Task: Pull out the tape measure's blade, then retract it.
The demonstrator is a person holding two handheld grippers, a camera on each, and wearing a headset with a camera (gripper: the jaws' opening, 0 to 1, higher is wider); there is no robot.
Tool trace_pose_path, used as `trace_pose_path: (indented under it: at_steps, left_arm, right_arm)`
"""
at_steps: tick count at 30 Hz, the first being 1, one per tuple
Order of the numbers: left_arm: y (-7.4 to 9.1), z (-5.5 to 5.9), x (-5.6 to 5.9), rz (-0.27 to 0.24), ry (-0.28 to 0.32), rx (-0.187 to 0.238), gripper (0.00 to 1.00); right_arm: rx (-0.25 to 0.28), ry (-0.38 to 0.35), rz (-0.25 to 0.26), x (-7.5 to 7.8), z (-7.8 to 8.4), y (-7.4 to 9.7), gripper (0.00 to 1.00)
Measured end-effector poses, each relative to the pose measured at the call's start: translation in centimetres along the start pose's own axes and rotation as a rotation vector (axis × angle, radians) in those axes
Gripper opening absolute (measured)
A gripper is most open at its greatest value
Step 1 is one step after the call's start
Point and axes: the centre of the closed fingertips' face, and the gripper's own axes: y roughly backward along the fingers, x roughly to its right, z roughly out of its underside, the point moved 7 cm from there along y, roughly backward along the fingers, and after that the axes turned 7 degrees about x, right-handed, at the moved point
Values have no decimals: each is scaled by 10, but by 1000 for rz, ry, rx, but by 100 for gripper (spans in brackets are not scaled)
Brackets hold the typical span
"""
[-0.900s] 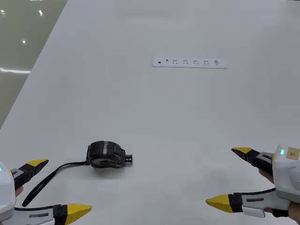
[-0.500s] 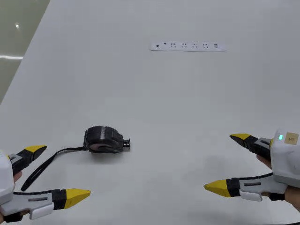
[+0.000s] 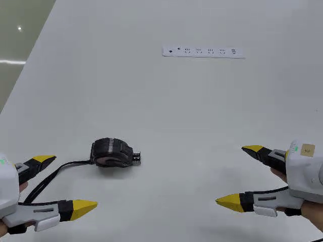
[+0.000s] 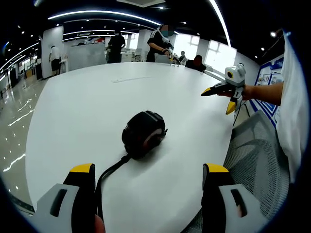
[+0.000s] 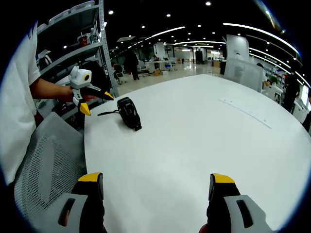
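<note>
The black, rounded tape measure [image 3: 112,152] is lying on the white table [image 3: 151,101], in front of the left gripper and touching neither gripper. Its black wrist strap [image 3: 48,177] is trailing across the surface toward the left gripper [image 3: 70,181], whose yellow-tipped jaws are standing wide apart and holding nothing. The right gripper [image 3: 231,175] is hovering well apart from the tape measure, its jaws likewise spread and empty. A flat white power strip [image 3: 203,51] is lying farther back on the table.

left tool [image 3: 69,182] + right tool [image 3: 233,175]: white bodies | 2 black jaws each, yellow tips | white sleeve [image 5: 17,107]
</note>
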Motion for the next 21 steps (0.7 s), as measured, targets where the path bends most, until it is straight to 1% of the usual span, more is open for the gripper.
trace_pose_path:
  at_steps: [5,9,14,16,21]
  left_arm:
    - [-7,-6,-3,25,-34,-3,88]
    - [-14,-12,-5,54,-62,-6,87]
    - [-24,-18,-7,95,-115,-26,86]
    - [-27,-20,-8,104,-139,-31,84]
    - [-33,-22,-11,140,-176,-53,81]
  right_arm:
    - [-4,17,-19,2,-4,-8,89]
    - [-6,30,-43,2,-7,-16,89]
    - [-12,53,-67,2,-9,-24,88]
    - [-16,57,-77,2,-10,-27,88]
    - [-24,77,-100,3,-12,-33,86]
